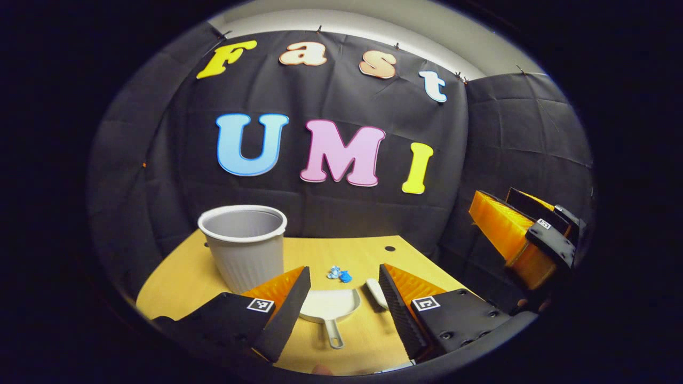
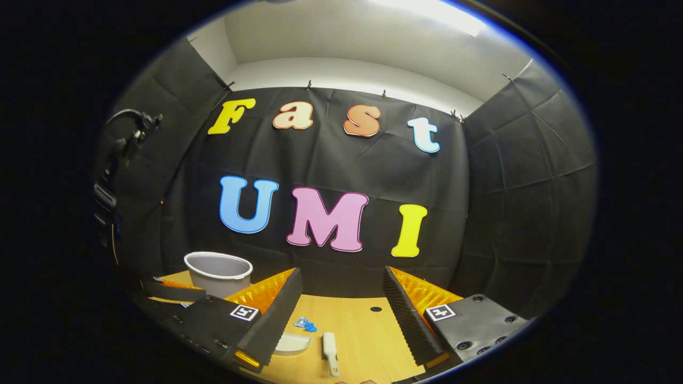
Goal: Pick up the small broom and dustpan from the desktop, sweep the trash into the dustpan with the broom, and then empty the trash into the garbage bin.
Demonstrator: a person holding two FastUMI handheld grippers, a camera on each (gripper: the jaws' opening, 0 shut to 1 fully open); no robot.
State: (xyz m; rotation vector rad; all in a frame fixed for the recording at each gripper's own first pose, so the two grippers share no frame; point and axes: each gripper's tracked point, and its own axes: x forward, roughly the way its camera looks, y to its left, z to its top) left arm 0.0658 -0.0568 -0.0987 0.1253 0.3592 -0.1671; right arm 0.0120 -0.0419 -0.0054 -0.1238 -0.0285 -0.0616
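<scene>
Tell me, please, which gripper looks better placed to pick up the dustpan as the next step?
Left, probably. In the left gripper view the dustpan lies between the open left gripper fingers, handle toward it. The right gripper lines up instead with the small broom, right of the dustpan.

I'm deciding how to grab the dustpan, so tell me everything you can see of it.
The dustpan is small, white and looks like plastic: a shallow scoop with a short handle ending in a loop. It lies flat and empty on the wooden desktop, mouth toward the blue trash just beyond it, handle toward the camera. The small broom lies to its right. It sits between the open left tongs, untouched.
</scene>
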